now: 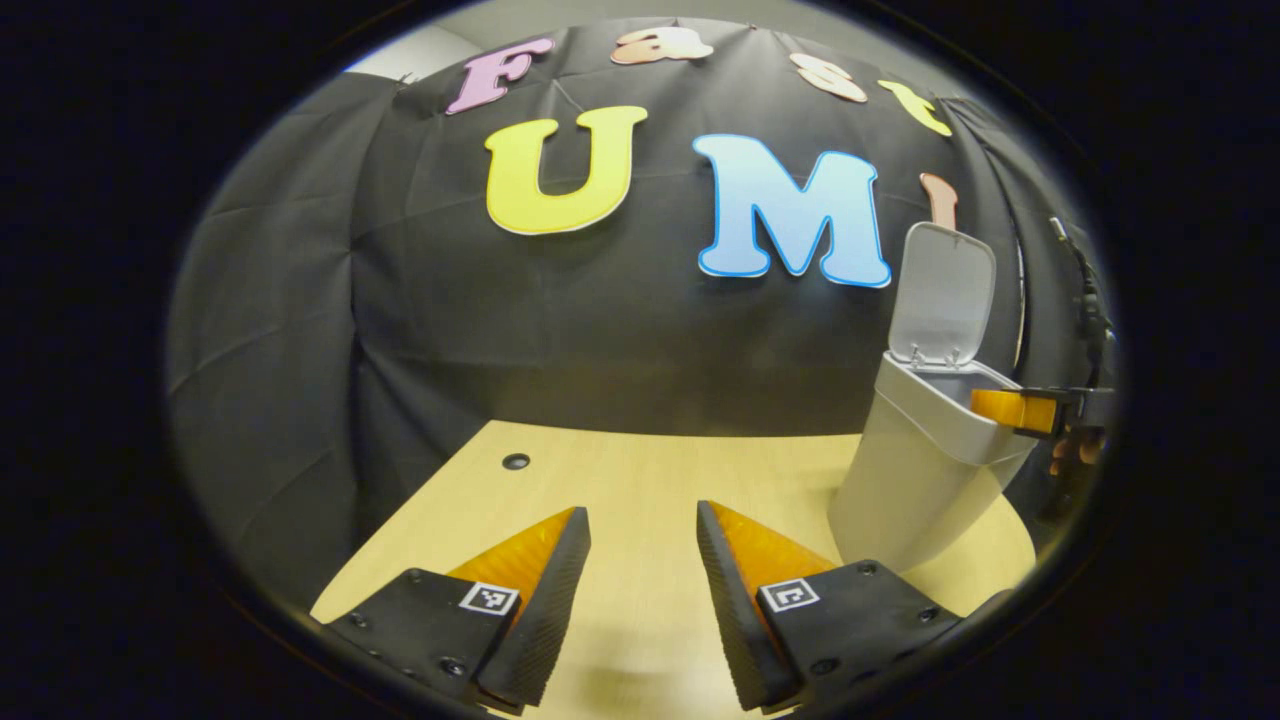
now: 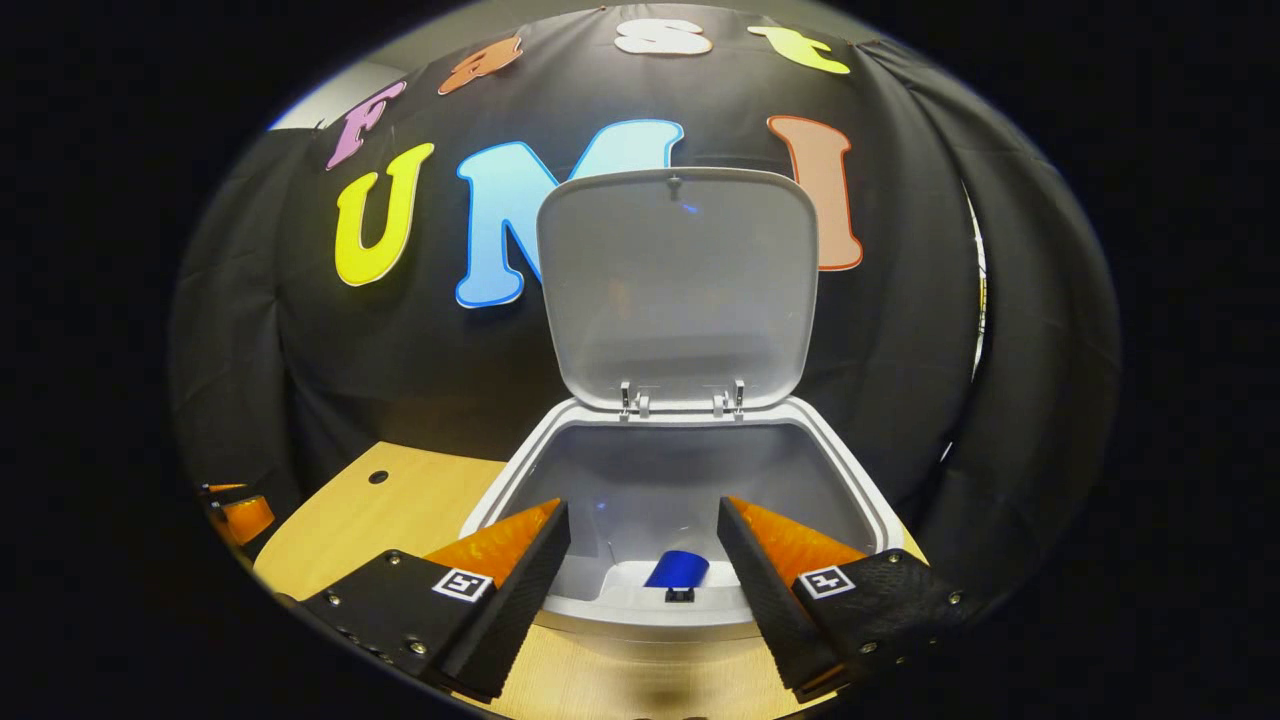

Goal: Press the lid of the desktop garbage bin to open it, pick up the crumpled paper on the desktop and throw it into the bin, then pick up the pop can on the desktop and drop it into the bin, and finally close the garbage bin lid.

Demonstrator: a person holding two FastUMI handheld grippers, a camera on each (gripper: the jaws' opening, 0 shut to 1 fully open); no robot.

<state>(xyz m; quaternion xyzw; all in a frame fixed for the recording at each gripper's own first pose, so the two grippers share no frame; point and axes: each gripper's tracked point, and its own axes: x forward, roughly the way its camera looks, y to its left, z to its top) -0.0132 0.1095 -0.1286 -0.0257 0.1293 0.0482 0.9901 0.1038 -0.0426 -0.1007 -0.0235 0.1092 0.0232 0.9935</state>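
The white desktop bin point(image 1: 930, 470) stands at the right of the left gripper view with its lid point(image 1: 942, 295) upright and open. One of the right gripper's fingers point(image 1: 1005, 408) reaches over its rim. My left gripper point(image 1: 642, 512) hangs open over bare tabletop, left of the bin, holding nothing. In the right gripper view the bin's rim point(image 2: 850, 470) and raised lid point(image 2: 680, 290) are straight ahead. My right gripper point(image 2: 642, 505) is open above the bin's front edge. Between its fingers, low in the opening, lies a blue object point(image 2: 677, 570) that looks like the pop can.
The light wooden table point(image 1: 620, 470) has a small dark hole point(image 1: 515, 461) near its back edge, and black cloth hangs close behind it. The left gripper point(image 2: 235, 515) shows at the far left of the right gripper view. Part of a hand point(image 1: 1075, 450) shows behind the bin.
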